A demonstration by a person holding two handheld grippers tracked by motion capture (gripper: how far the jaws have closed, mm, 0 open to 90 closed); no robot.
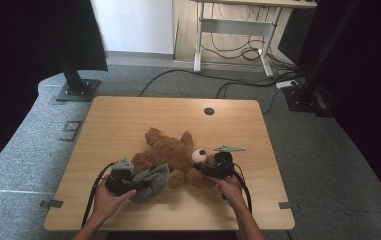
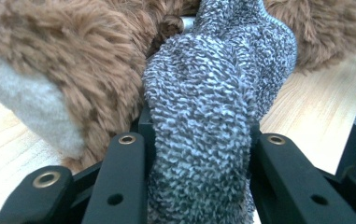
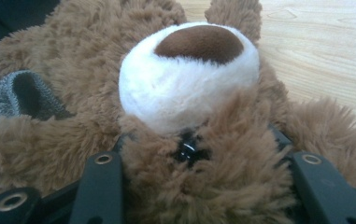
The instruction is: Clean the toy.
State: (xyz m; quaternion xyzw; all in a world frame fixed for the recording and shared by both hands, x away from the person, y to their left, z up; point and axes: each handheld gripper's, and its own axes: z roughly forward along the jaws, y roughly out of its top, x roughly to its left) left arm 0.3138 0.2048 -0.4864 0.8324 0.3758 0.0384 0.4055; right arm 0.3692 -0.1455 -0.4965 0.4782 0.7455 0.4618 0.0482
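A brown teddy bear point(image 1: 170, 152) lies on the wooden table point(image 1: 128, 115), its white muzzle toward the right. A grey knitted cloth point(image 1: 150, 181) hangs by the bear's near left limb. My left gripper point(image 1: 128, 184) is shut on that cloth point(image 2: 203, 116), which bulges between the black jaws beside the bear's fur point(image 2: 63, 56). My right gripper point(image 1: 205, 170) is shut on the bear's head; in the right gripper view the fur below the muzzle point(image 3: 189, 74) is squeezed between the jaws, near a black eye. The grey cloth point(image 3: 7, 95) shows at the left there.
A round cable hole point(image 1: 208, 111) sits near the table's far edge. Black stand bases point(image 1: 78, 90) flank the table on the grey carpet. Cables point(image 1: 238, 80) and a white desk frame point(image 1: 233, 30) lie beyond. The far half of the tabletop is bare wood.
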